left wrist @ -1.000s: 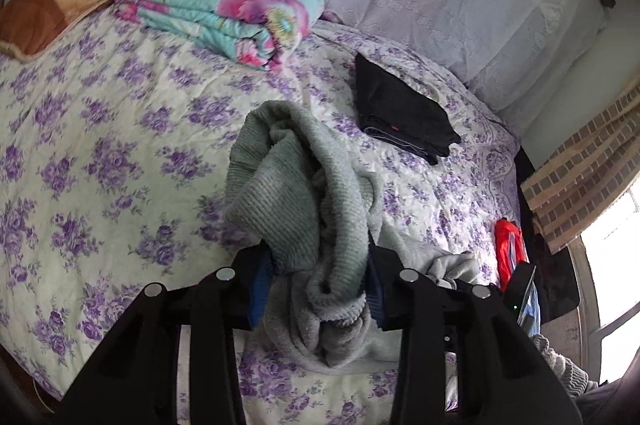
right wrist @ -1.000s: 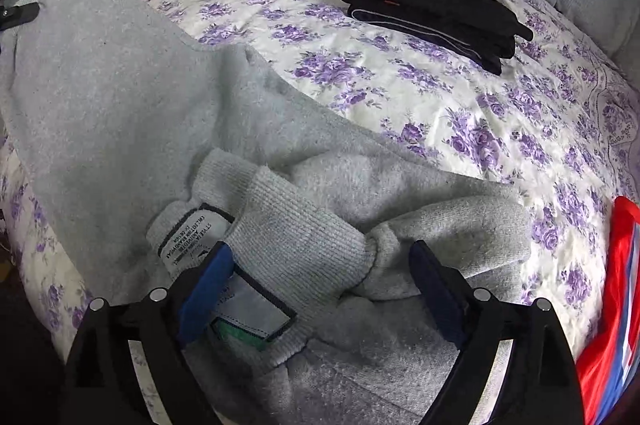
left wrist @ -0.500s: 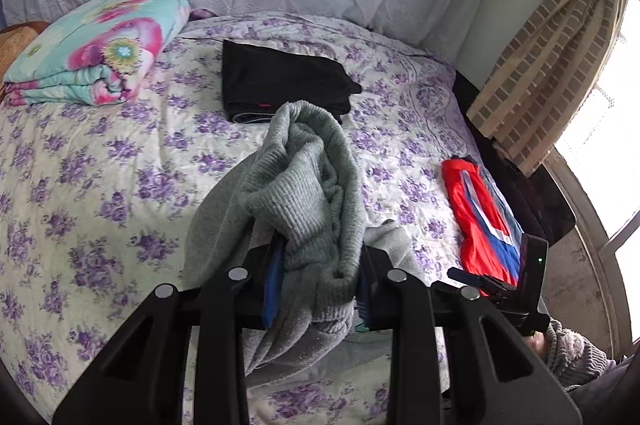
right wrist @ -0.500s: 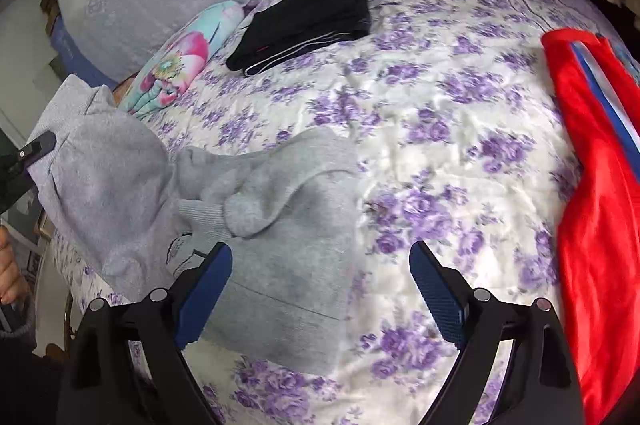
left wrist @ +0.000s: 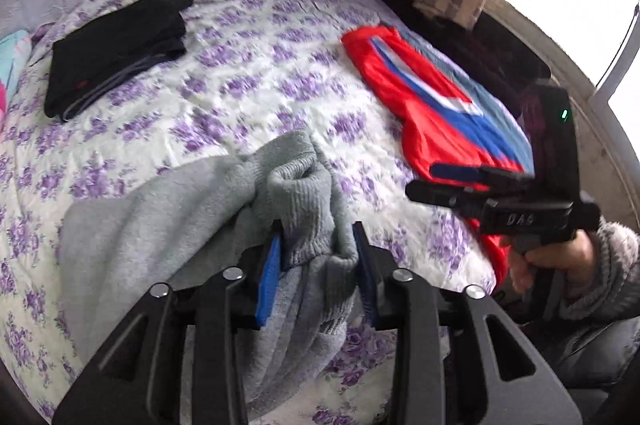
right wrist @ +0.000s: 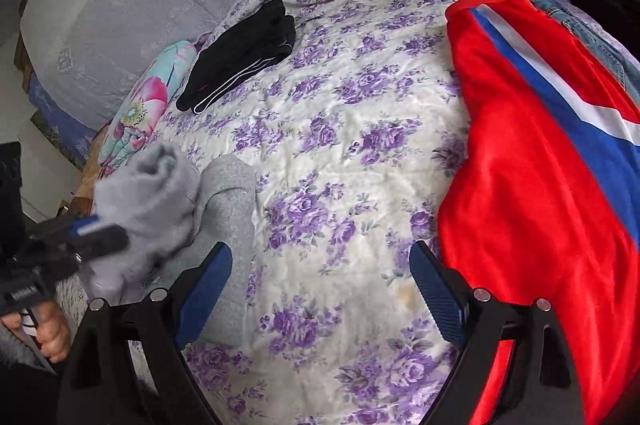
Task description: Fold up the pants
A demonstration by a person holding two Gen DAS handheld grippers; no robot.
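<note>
The grey pants (left wrist: pixel 168 225) are soft fleece with a ribbed knit band, and they lie bunched and crumpled at the lower centre of the left wrist view, spreading toward the lower left over the floral bedspread. The ribbed part stands up in a rumpled fold. In the right wrist view they (right wrist: pixel 224 209) sit at the lower left, partly blurred.

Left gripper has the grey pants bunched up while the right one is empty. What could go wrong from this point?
The left gripper pinches a thick wad of the grey pants, so layers may slip out unevenly and spoil the fold.

The right gripper hangs open over bare bedspread, beside the red garment; a careless closing could catch that instead.

Most of the pants lie crumpled, so folding now would likely lock in wrinkles.
</note>
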